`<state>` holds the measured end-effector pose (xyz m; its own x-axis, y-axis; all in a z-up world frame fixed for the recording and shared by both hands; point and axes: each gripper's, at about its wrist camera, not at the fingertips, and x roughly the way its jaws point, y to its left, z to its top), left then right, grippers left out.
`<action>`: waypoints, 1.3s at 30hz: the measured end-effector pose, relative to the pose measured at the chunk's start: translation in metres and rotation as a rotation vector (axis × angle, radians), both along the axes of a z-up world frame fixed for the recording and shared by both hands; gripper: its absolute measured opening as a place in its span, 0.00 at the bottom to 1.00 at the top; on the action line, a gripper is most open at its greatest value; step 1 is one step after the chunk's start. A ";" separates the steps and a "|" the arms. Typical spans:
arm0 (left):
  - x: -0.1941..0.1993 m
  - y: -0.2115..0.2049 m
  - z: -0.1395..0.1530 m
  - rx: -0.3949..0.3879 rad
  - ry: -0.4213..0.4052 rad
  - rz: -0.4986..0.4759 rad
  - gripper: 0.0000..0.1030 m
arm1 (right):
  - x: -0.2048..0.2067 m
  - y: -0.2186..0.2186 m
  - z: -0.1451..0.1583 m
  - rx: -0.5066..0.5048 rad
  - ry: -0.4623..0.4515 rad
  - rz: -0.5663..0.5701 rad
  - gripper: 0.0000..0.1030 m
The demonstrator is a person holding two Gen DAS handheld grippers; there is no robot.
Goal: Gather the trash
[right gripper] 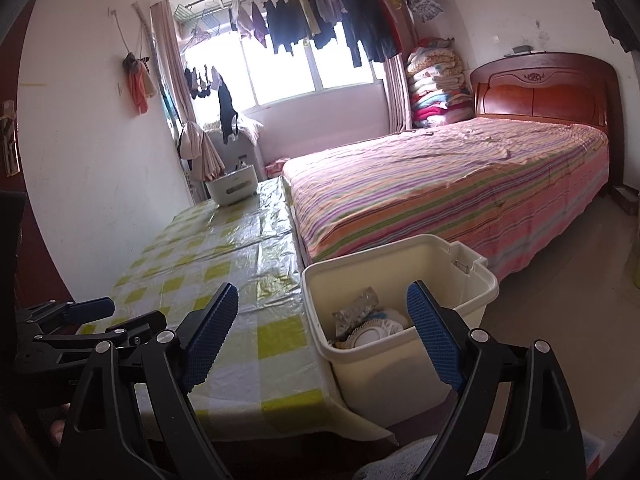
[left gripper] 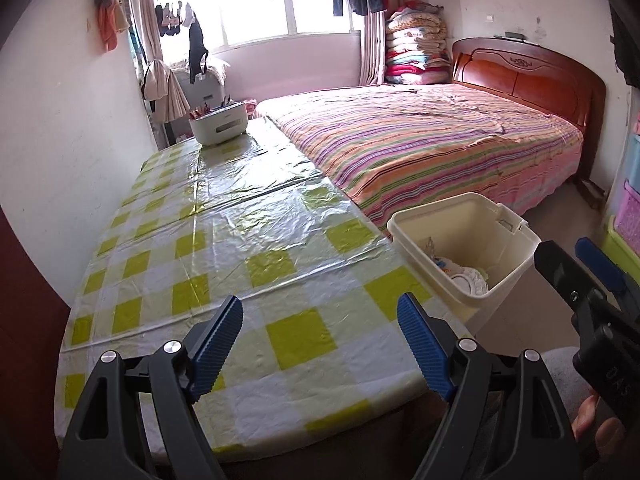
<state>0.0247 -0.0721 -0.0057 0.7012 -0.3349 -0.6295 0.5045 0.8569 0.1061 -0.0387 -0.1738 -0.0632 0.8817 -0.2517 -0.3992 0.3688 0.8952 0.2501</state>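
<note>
Your left hand-held gripper (left gripper: 320,344) and right hand-held gripper (right gripper: 322,338) both hang released, grasping nothing; the trash (right gripper: 366,322) lies in the cream bin (right gripper: 400,254) beside the tabletop (left gripper: 224,240). Swing carelessly and you may tip that bin, spilling it

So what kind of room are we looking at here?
A lived-in home bedroom, by the look of it: a bed with a wooden headboard, laundry drying on a rail at the window, and folded quilts stacked in the corner.
</note>
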 end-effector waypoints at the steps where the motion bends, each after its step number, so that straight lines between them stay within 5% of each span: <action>1: 0.000 0.002 -0.001 0.000 0.004 0.002 0.75 | 0.000 0.001 -0.001 0.002 0.004 0.002 0.83; 20: 0.010 0.013 -0.015 -0.031 0.066 0.019 0.75 | 0.000 0.008 0.001 -0.015 0.032 -0.009 0.83; 39: 0.005 0.011 -0.003 -0.054 0.038 -0.005 0.75 | 0.000 0.016 0.005 -0.045 0.055 -0.014 0.83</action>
<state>0.0295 -0.0609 -0.0085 0.6756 -0.3727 -0.6362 0.5114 0.8584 0.0403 -0.0385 -0.1582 -0.0584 0.8552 -0.2822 -0.4348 0.3930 0.8999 0.1889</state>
